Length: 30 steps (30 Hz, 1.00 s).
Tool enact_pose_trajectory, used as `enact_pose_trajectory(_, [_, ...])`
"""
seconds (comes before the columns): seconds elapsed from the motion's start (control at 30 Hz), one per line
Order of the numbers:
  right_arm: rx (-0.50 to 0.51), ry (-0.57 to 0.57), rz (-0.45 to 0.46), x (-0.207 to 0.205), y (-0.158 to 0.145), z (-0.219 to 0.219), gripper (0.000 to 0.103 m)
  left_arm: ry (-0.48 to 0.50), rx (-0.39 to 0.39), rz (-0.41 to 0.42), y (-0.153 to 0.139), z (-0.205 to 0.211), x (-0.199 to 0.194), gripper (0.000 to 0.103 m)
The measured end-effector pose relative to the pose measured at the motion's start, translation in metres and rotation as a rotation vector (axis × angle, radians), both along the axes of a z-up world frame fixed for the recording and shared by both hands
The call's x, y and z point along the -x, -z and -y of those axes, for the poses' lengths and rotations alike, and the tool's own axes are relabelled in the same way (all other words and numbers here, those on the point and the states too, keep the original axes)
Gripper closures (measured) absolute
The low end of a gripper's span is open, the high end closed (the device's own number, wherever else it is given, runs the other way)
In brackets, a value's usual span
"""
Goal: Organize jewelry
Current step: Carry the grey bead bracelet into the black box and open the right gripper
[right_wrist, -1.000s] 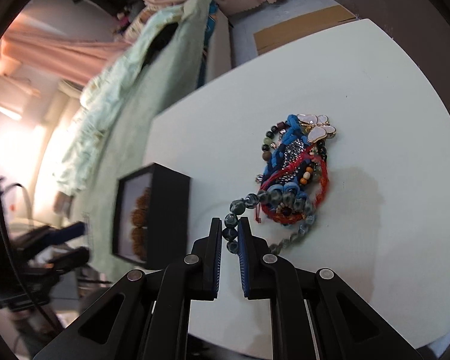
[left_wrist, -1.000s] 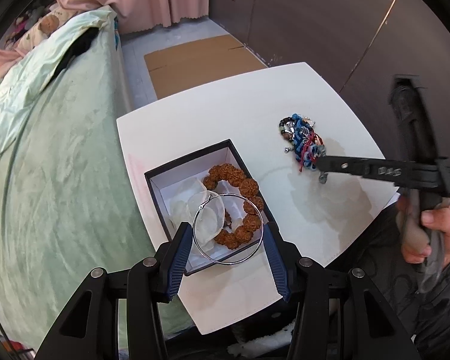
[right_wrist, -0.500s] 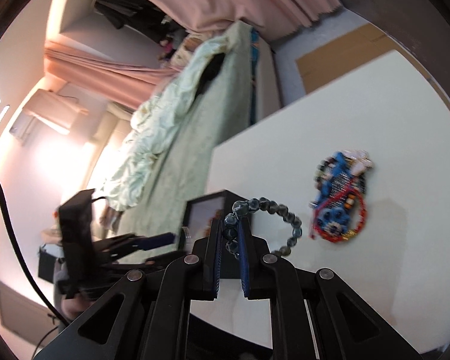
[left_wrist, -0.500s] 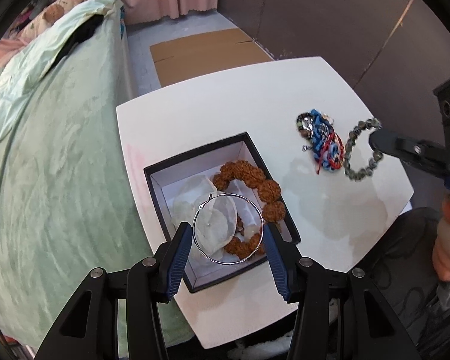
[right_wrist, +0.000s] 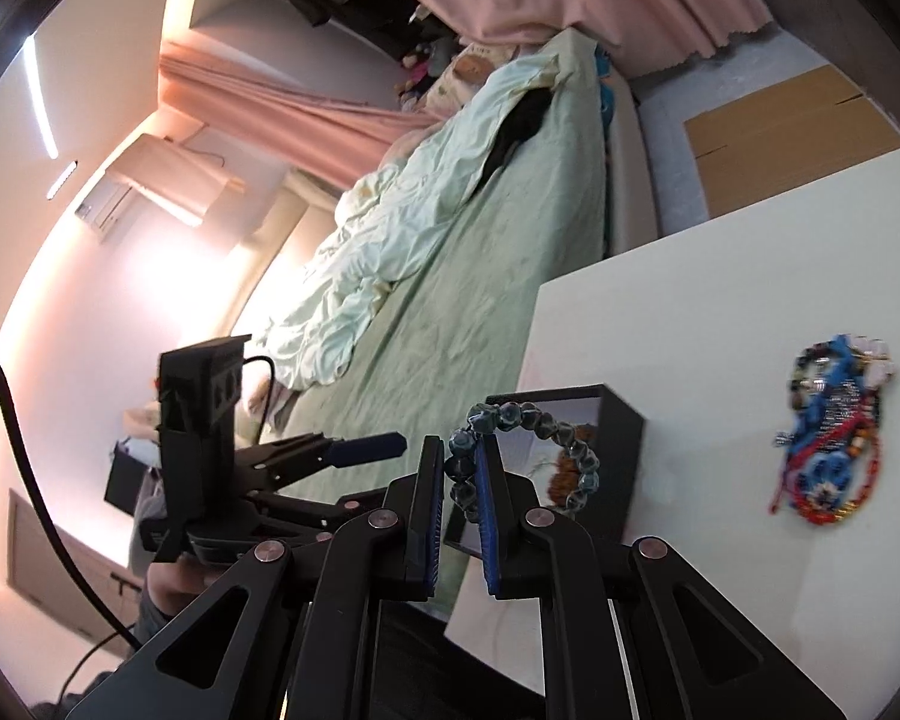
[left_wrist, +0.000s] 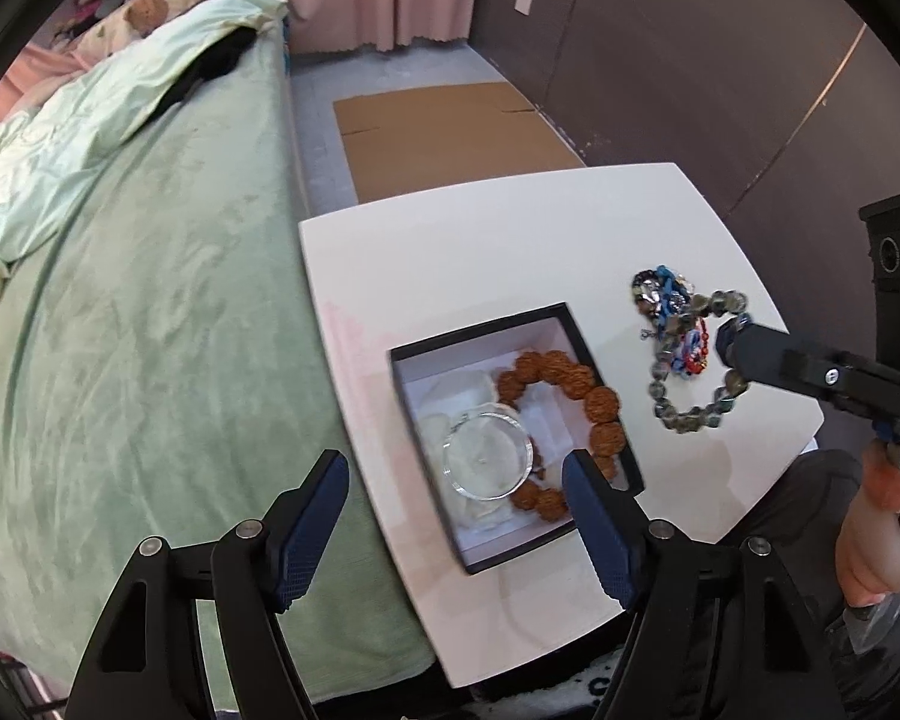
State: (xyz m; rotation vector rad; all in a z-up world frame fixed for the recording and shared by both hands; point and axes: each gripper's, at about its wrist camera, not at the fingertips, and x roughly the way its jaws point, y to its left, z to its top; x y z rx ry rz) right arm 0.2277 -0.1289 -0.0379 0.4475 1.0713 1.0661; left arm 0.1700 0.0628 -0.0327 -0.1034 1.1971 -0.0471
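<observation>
**Inspector:** Status of the box [left_wrist: 513,324]?

**Assistant:** It sits open on the white bench [left_wrist: 480,240], toward the near left edge beside the bed [left_wrist: 150,300]. Inside lie a brown bead bracelet [left_wrist: 576,381], a thin silver hoop [left_wrist: 487,463] and some pale translucent pieces under the hoop; what those are I cannot tell. Those items count as stowed.

**Inspector:** And the left hand-held gripper [left_wrist: 456,516]?

**Assistant:** Its jaws stand wide apart above the near end of the box, holding nothing. The hoop looks slightly blurred below it and appears to lie in the box.

**Inspector:** The right one?

**Assistant:** The right hand-held gripper [right_wrist: 463,480] is clamped on a grey-blue bead bracelet [right_wrist: 546,450], pinching a few beads between its pads while the rest of the loop hangs free. In the left wrist view that bracelet is in the air to the right of the box, in front of the pile, not yet over the opening.

**Inspector:** What is left?

**Assistant:** A tangled pile of jewelry [right_wrist: 828,426], blue and red cords with mixed beads, lies on the bench well to the right of the box. In my judgement the task is roughly halfway: three pieces handled, one in transit, the tangle outstanding. The carried bracelet needs placing in the box, then the pile needs separating.
</observation>
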Motion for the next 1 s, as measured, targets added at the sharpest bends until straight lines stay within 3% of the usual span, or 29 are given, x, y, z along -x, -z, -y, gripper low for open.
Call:
enact_pose_trajectory(0.17, [0.025,-0.054,-0.014,0.003,0.006,-0.029,0.089,-0.018,0.002,0.005,-0.004,-0.012,0.007,0.028])
enact_pose_trajectory(0.2, [0.047,-0.081,-0.02,0.004,0.009,-0.038,0.076,-0.023,0.002,0.006,-0.004,-0.013,0.008,0.028])
enact_pose_trajectory(0.23, [0.056,-0.088,-0.024,0.005,0.012,-0.039,0.054,-0.025,0.002,0.007,-0.005,-0.014,0.009,0.028])
enact_pose_trajectory(0.3, [0.082,-0.06,-0.009,0.007,0.014,-0.038,0.042,-0.027,0.001,0.01,-0.006,-0.014,0.01,0.028])
enact_pose_trajectory(0.6, [0.041,0.079,-0.02,-0.001,0.006,0.022,0.042,0.013,0.002,0.028,-0.012,0.009,0.007,0.028])
enact_pose_trajectory(1.0, [0.062,0.225,-0.028,-0.008,0.003,0.094,0.041,0.092,-0.005,0.039,-0.014,0.056,-0.013,0.028])
